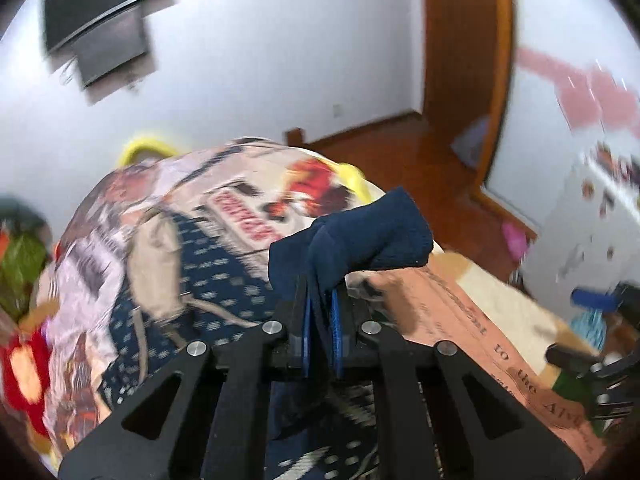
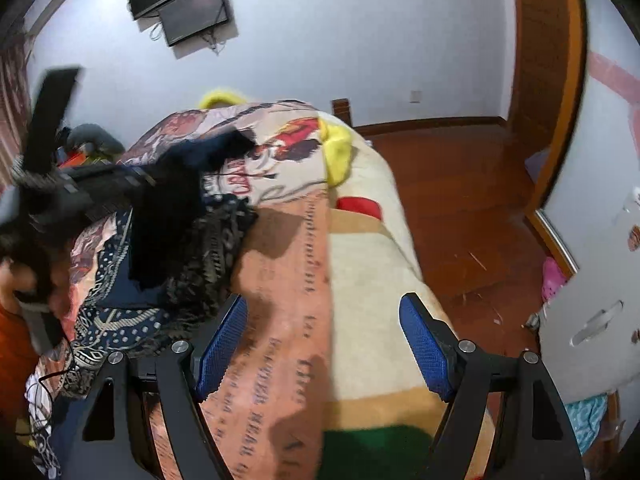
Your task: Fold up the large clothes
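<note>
Clothing lies heaped at the left of the bed [image 2: 372,240]: a dark navy garment [image 2: 168,216] with patterned, dotted panels, bunched on a printed blanket. The left gripper [image 1: 320,312] has its jaws pressed together on a thick fold of that navy cloth, which bulges out above the blue pads [image 1: 337,320]; in the right wrist view the same gripper appears as a blurred black shape at the left, with cloth hanging from it. Further right, the right gripper [image 2: 324,344] hovers over the bare blanket with jaws spread wide and nothing between them.

To do this step well, the free gripper should probably take a matching edge or corner of the garment, not the middle, so that the cloth can be lifted clear, spread flat on the open stretch of blanket and then folded. A bunched grip risks dragging the heap.

Lettering runs along the blanket's peach band; "to the" reads in the left view, the rest is too smeared to make out.
</note>
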